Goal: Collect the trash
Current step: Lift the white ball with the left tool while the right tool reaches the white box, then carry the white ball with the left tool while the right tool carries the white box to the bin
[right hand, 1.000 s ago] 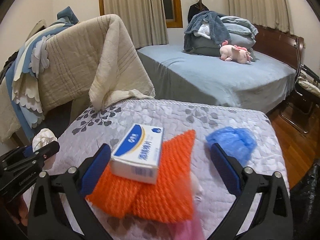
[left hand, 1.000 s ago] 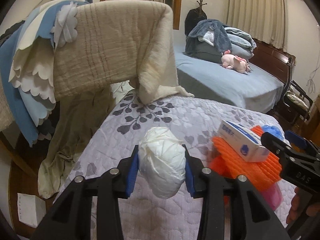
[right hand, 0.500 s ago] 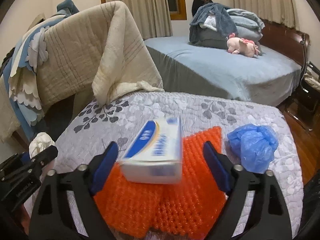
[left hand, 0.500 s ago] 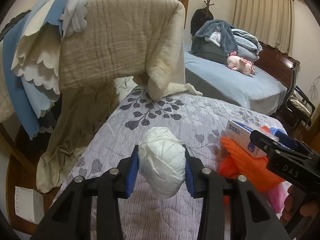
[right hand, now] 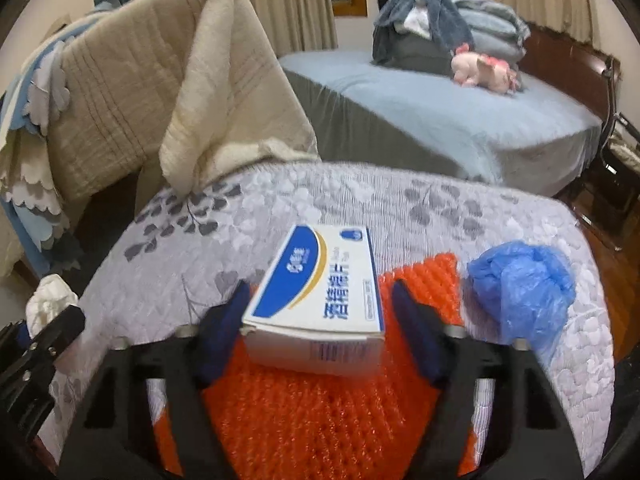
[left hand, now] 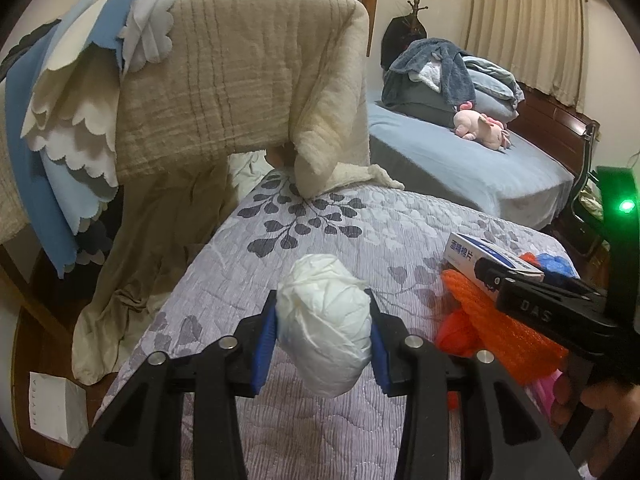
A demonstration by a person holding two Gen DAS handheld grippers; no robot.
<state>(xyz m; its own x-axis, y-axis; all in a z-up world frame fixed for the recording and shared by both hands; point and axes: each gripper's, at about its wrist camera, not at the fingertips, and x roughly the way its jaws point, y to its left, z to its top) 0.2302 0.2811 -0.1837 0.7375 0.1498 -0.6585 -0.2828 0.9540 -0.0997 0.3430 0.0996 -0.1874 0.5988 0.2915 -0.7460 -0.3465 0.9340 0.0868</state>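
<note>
My left gripper (left hand: 322, 334) is shut on a crumpled white paper ball (left hand: 326, 320) and holds it above the lavender leaf-print quilt (left hand: 320, 224). The ball also shows at the left edge of the right wrist view (right hand: 50, 304). My right gripper (right hand: 324, 320) is open, its blue pads on either side of a white and blue cardboard box (right hand: 320, 288), small gaps on both sides. The box lies on an orange bubble-wrap sheet (right hand: 312, 412). A crumpled blue plastic bag (right hand: 524, 284) lies to the right of it. In the left wrist view the box (left hand: 486, 258) sits at the right.
A beige blanket (left hand: 240, 80) drapes over a rack at the back left, with blue and white scalloped cloth (left hand: 60, 140) beside it. A blue bed (right hand: 440, 112) with a pink plush toy (right hand: 484, 70) stands behind. A white carton (left hand: 56, 408) sits on the floor at left.
My right gripper has moved forward around the box and its jaws have narrowed toward it. My left gripper still holds the paper ball, shifted slightly.
</note>
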